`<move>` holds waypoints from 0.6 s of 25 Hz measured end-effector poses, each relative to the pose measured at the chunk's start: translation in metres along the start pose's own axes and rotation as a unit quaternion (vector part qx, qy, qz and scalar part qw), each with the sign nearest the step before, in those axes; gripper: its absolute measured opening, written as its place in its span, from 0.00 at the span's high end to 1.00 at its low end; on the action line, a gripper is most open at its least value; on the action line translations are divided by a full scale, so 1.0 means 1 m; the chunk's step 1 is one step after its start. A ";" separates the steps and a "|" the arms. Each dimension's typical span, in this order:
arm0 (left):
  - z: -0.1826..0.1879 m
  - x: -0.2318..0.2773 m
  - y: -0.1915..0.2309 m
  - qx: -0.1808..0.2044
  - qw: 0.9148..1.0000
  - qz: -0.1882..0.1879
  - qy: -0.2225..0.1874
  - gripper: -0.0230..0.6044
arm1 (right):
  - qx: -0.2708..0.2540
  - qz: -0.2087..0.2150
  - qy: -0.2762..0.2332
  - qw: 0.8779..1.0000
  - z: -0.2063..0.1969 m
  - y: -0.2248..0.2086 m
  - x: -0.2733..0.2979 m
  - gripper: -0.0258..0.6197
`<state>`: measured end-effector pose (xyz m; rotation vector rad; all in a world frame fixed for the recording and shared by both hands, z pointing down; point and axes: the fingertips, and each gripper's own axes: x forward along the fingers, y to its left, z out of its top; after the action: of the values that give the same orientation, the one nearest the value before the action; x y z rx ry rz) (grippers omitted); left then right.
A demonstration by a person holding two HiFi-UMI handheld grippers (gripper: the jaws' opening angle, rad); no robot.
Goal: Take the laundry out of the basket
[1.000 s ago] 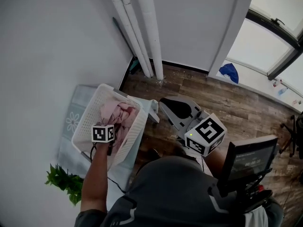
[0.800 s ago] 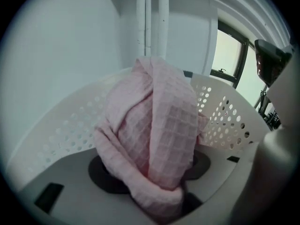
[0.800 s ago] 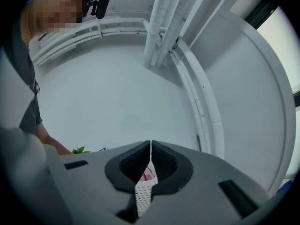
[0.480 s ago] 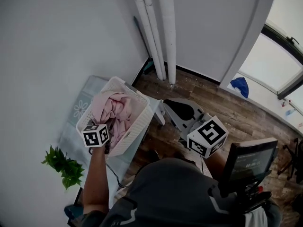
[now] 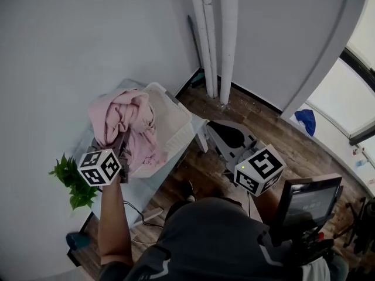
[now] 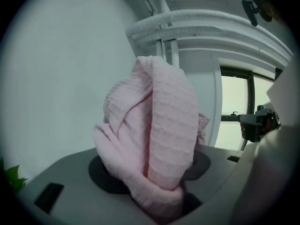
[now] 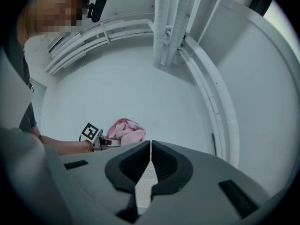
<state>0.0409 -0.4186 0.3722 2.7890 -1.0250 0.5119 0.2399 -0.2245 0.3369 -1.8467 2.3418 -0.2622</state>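
When checked for print: only black-and-white square markers on the left cube (image 5: 98,167) and right cube (image 5: 259,170), plus faint lines on the screen (image 5: 307,202) at lower right, too small to read. State of left gripper (image 6: 154,172): clamped on the pink laundry (image 5: 126,122), jaws partway apart with a thick fold bunched between the pads. Held up off the white basket (image 5: 176,119), bundle above its left rim, lower end trailing down into the basket. Versus a second ago: was low inside the basket with the pink cloth lying in it; now raised and pulled left toward the plant (image 5: 70,180), most of the cloth out. Basket on the same light table (image 5: 149,186) by the wall, near the white pipes (image 5: 220,34). State of right gripper (image 7: 149,165): clenched, jaws pressed together with nothing in them, well apart from the basket over the wood floor (image 5: 281,127), roughly where it was before. In the right gripper view: left cube and pink bundle against the blank wall.
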 end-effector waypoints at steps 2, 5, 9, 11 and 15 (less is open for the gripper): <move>0.009 -0.013 -0.002 -0.002 1.000 0.011 -0.021 0.54 | -0.002 0.017 0.007 1.000 -0.008 0.004 0.004 0.93; 0.013 -0.038 -0.001 -0.008 0.999 0.036 -0.040 0.54 | -0.001 0.044 0.017 0.999 -0.016 0.018 0.005 0.93; 0.020 -0.071 -0.004 -0.018 0.997 0.058 -0.056 0.54 | 0.001 0.067 0.025 0.997 -0.016 0.033 0.000 0.93; 0.024 -0.083 -0.008 -0.026 0.995 0.064 -0.069 0.54 | 0.004 0.074 0.027 0.997 -0.017 0.032 0.003 0.93; 0.039 -0.101 -0.018 -0.020 0.993 0.072 -0.095 0.54 | 0.002 0.091 0.030 0.995 -0.018 0.028 0.014 0.93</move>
<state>-0.0088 -0.3533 0.3001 2.7841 -1.2677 0.2418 0.2057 -0.2311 0.3480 -1.6305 2.5265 -0.3041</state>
